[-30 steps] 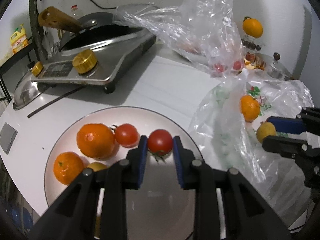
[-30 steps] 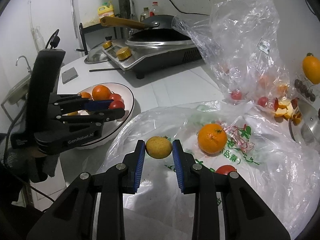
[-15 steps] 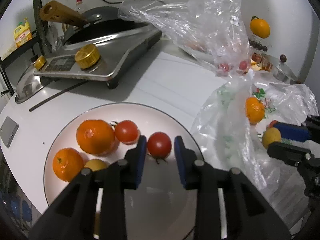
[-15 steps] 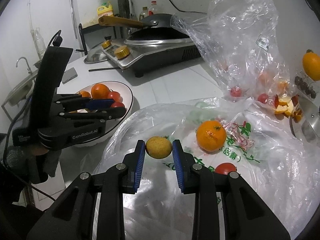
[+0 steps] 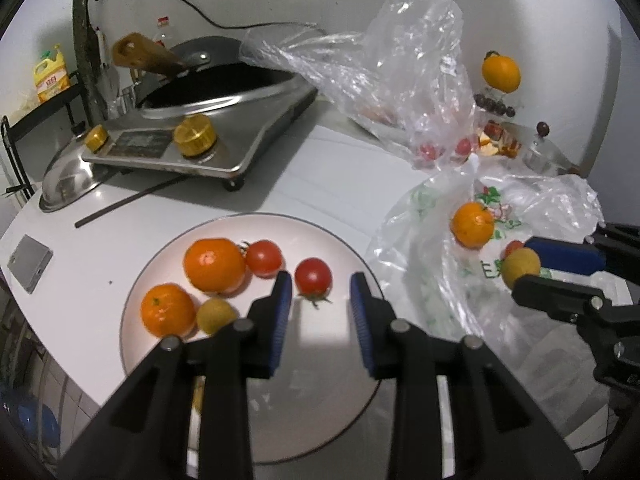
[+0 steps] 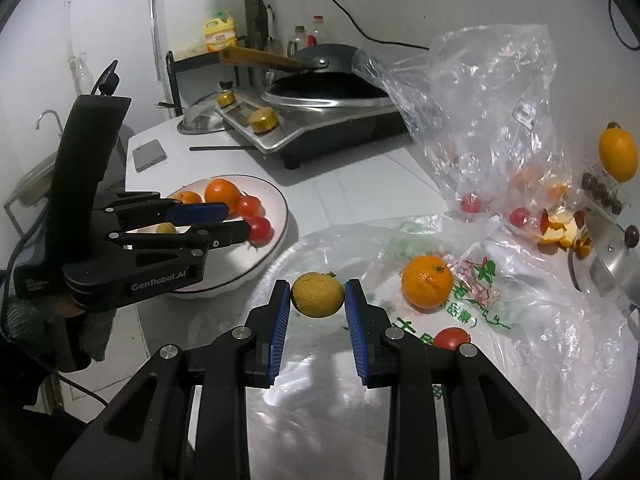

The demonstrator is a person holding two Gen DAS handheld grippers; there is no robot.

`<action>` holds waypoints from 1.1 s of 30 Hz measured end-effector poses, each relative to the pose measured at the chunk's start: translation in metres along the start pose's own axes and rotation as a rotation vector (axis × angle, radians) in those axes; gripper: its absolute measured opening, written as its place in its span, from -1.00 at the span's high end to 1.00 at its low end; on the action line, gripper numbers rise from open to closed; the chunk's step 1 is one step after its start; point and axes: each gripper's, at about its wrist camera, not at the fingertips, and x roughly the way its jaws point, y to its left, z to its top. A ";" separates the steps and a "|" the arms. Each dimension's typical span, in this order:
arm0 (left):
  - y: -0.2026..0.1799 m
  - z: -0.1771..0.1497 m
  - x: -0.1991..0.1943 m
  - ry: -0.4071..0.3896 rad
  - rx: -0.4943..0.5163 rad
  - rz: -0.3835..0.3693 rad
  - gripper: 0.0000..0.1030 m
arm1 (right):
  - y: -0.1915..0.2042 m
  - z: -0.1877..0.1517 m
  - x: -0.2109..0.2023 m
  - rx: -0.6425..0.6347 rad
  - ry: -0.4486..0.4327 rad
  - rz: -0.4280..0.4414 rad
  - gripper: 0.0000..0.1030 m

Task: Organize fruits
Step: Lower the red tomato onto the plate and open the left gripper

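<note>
Yellow and rough-skinned, the small fruit (image 6: 318,294) at lower centre sits pinched across its middle by the right tongs (image 6: 317,307) above the plastic bag (image 6: 520,344) (light, probably firm, easily bruised), while the left tongs (image 5: 320,312) gape empty over the plate (image 5: 320,412).

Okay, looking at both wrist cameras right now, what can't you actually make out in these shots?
- Left wrist view: the near part of the white plate is hidden behind the left gripper.
- Right wrist view: fruit inside the upright clear bag is blurred by crinkled plastic; the kind cannot be told.
- Right wrist view: a tomato is partly hidden by the right gripper, which grips the yellow fruit.
- Yellow bottle label: too small.
</note>
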 end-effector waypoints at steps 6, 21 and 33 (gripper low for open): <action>0.006 -0.008 -0.022 -0.022 -0.010 0.001 0.37 | 0.016 0.004 -0.011 -0.021 -0.015 0.007 0.41; 0.025 -0.037 -0.066 -0.063 -0.046 -0.014 -0.25 | 0.052 0.014 -0.025 -0.071 -0.037 0.019 0.41; 0.051 -0.054 -0.084 -0.080 -0.074 -0.006 -0.25 | 0.086 0.025 -0.014 -0.125 -0.014 0.030 0.41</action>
